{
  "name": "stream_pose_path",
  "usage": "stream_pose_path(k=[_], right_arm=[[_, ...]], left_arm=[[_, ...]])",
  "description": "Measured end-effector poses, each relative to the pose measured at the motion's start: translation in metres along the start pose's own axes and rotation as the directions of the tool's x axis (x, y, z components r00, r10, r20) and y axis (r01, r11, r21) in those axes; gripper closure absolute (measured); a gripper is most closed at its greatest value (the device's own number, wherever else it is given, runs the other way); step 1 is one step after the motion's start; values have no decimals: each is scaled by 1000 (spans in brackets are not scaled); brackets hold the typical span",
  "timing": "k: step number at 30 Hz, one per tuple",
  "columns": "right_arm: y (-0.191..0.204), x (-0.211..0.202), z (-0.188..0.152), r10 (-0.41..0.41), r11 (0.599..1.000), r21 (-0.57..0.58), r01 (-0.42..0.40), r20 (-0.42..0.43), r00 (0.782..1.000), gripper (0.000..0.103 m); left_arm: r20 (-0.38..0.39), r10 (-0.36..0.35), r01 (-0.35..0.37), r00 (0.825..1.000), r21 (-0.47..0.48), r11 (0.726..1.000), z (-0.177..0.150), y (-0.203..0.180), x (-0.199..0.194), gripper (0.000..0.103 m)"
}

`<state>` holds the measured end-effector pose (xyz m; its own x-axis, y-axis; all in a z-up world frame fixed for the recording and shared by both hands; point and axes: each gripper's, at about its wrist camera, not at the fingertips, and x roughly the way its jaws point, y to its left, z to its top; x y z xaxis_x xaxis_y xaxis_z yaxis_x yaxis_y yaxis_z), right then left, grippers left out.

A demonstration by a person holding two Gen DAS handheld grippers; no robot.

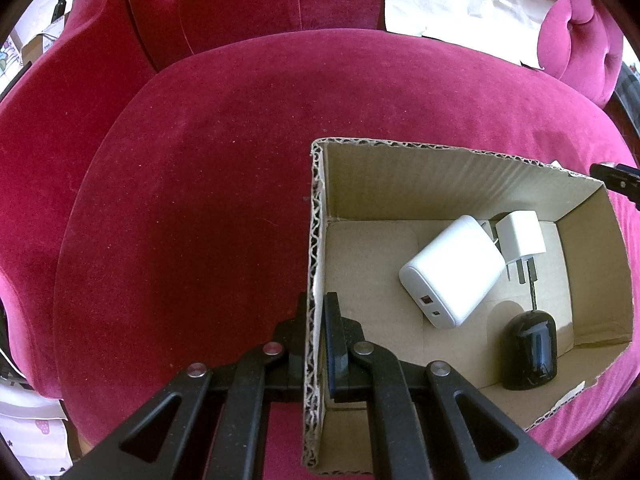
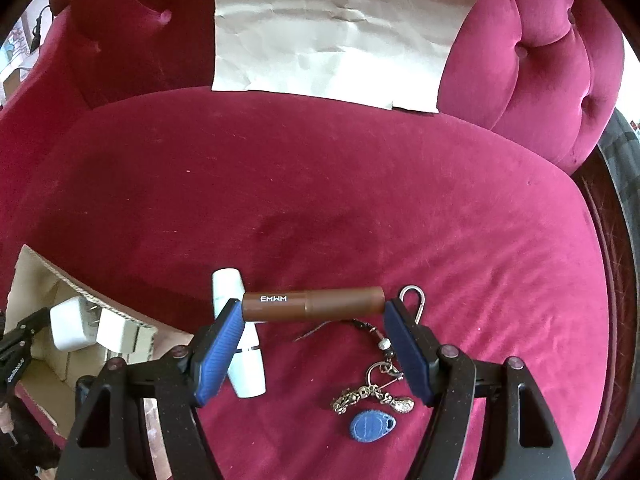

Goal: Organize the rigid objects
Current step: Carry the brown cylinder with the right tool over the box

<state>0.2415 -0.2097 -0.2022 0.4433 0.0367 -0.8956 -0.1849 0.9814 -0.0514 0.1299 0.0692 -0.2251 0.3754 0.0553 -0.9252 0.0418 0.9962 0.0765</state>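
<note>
My left gripper [image 1: 316, 312] is shut on the left wall of an open cardboard box [image 1: 316, 220] that rests on a red velvet seat. Inside lie a large white charger [image 1: 454, 270], a small white plug adapter [image 1: 520, 238] and a black rounded device [image 1: 530, 354]. My right gripper [image 2: 314, 312] is shut on a brown cylinder marked EMWM [image 2: 312, 304], gripped end to end just above the cushion. A white tube [image 2: 242, 336] lies under its left finger. A key ring with a carabiner, charms and a blue fob [image 2: 372, 426] lies between the fingers.
The red velvet seat cushion [image 1: 200, 200] spreads left of the box. A crumpled sheet of brown paper [image 2: 336, 28] leans on the tufted backrest. The box's corner [image 2: 60, 316] shows at the left of the right wrist view. The other gripper's tip [image 1: 616, 178] shows by the box's right corner.
</note>
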Motion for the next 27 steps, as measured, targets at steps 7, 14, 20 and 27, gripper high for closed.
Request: stream_pose_path(k=[7, 14, 20, 27], right_arm=[[2, -16, -1, -6, 1000, 13, 6, 3, 1000, 28], [8, -32, -3, -15, 1000, 4, 15, -6, 1000, 28], [17, -41, -6, -15, 1000, -5, 15, -23, 1000, 28], [28, -53, -6, 6, 1000, -7, -6, -33, 999, 28]], left_arm=[[0, 0, 0, 1000, 0, 1000, 0, 0, 0, 98], [0, 0, 0, 1000, 1, 1000, 0, 0, 0, 98], [0, 0, 0, 1000, 2, 1000, 0, 0, 0, 98], [0, 0, 0, 1000, 2, 1000, 0, 0, 0, 98]])
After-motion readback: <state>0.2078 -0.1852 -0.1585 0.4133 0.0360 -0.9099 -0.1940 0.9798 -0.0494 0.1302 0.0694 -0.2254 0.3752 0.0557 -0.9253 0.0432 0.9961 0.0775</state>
